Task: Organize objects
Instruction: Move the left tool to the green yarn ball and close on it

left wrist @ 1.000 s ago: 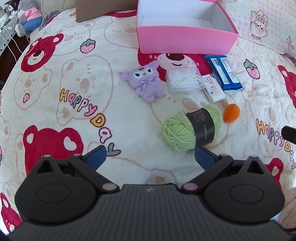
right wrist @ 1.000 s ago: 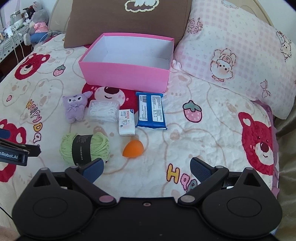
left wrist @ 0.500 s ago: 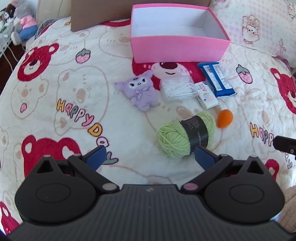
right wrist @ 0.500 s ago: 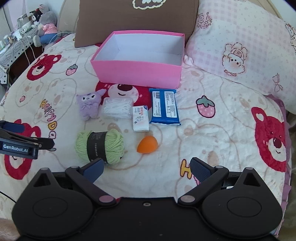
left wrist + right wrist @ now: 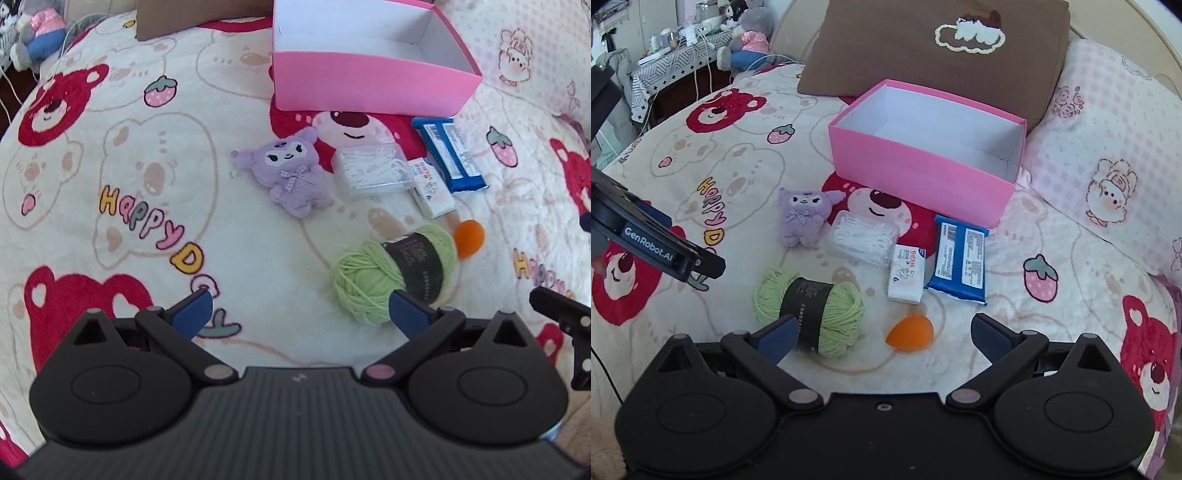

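Note:
An open pink box [image 5: 916, 166] [image 5: 369, 79], empty, stands on the bed. In front of it lie a purple plush [image 5: 801, 218] [image 5: 291, 173], a clear box of floss picks [image 5: 862, 238] [image 5: 371, 171], a white tissue pack [image 5: 907, 273] [image 5: 432, 192], a blue wipes pack [image 5: 962, 258] [image 5: 452, 153], a green yarn ball [image 5: 809, 308] [image 5: 391, 269] and an orange sponge [image 5: 910, 332] [image 5: 468, 236]. My left gripper [image 5: 299, 314] is open and empty, its right finger close to the yarn. My right gripper [image 5: 882, 332] is open and empty, just short of the sponge.
A brown cushion [image 5: 934, 48] and a pink pillow [image 5: 1108, 155] lie behind the box. A side table [image 5: 672, 70] with a plush toy [image 5: 746, 40] stands at the far left. The left gripper's side shows in the right wrist view [image 5: 653, 247].
Both grippers have shifted a little over the bed; the right wrist view has drawn closer to the objects. Both stay open, and no object has moved.

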`<state>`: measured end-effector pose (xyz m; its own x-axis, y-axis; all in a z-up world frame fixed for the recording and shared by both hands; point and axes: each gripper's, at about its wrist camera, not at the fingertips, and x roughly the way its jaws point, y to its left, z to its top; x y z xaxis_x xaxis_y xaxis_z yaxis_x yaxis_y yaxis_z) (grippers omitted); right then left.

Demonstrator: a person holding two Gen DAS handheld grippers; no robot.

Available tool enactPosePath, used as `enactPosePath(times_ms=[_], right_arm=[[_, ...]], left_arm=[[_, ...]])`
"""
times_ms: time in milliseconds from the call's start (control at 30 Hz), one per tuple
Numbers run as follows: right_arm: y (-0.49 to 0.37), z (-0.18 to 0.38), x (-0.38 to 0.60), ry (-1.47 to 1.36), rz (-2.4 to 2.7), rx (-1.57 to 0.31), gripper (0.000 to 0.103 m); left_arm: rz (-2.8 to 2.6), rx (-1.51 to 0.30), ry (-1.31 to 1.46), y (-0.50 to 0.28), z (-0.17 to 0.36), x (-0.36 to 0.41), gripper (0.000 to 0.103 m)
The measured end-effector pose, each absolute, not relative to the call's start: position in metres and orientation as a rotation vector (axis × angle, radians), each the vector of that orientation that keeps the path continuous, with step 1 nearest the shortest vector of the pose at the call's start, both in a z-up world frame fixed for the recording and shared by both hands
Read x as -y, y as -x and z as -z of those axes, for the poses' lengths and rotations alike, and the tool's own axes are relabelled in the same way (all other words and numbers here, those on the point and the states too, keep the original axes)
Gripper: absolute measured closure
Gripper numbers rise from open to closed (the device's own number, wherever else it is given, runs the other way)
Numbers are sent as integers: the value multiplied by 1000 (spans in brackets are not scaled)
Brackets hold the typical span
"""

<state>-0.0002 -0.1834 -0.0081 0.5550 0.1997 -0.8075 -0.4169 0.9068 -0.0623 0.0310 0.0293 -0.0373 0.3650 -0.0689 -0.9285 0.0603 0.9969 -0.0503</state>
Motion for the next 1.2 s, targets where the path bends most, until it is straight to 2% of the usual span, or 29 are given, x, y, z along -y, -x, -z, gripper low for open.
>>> enactPosePath(times_ms=[200,500,633,700,933,1200], right_arm=[[1,30,169,261,-482,-792,2],[-15,67,148,276,-623,-939,3],[-22,83,138,323,-609,-929,8],[-21,84,138,316,-591,-871,8],[-15,106,146,307,-569,-847,8],[-23,122,153,193,-586,-908,10]], left_arm=[[138,-1189,-7,-37,52,-23,3],[182,-1168,59,-48,76,-22,6],[178,-1194,91,-52,89,-22,8],[174,-1209,92,-54,97,-21,13],[242,-1126,188,-45,104,-21,22],[303,-1086,265,-41,103,-17,43]])
